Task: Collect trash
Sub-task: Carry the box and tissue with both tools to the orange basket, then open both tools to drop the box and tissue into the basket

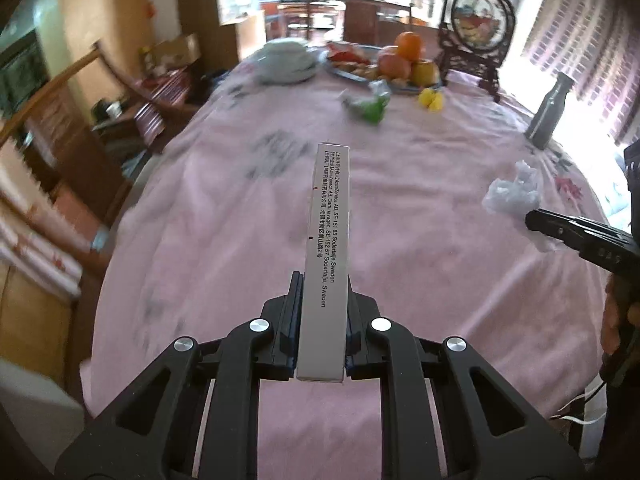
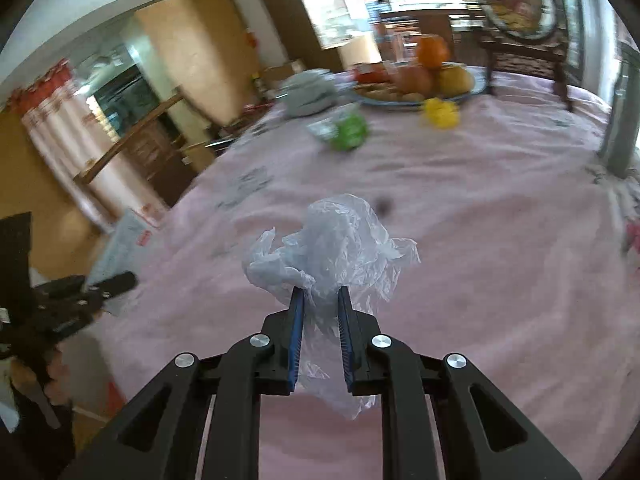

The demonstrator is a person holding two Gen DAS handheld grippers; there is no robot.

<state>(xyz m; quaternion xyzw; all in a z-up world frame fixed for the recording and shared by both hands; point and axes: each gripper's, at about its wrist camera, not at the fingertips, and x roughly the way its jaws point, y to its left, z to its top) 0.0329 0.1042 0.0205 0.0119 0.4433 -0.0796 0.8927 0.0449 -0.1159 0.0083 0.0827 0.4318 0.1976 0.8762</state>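
The thin plastic bag [image 2: 332,248] is the likelier thing to get lost: only a small fold of it sits between the blue pads [image 2: 297,340] of the right tongs [image 2: 320,300], and most of it billows loose ahead of and below the tips. A quick swing, or a snag on the pink tablecloth [image 2: 480,260], could pull that fold free. The long grey box [image 1: 329,248] is stiffer, but the left tongs [image 1: 323,280] grip it only near its rear end, so most of its length sticks out in front of the tips. A knock on the far end could lever it sideways out of the grip.

The left tongs are nearly pressed together, pinching the narrow box between both pads, which touch its two side faces. The right tongs are likewise almost closed, pinching the crumpled bag.

Both pieces of trash hang above the tablecloth, not resting on it. More trash lies well ahead of the tongs: a green wrapper [image 1: 370,106] and a yellow wrapper [image 1: 431,100] just beside the fruit plate [image 1: 348,74]. No bin is in view.
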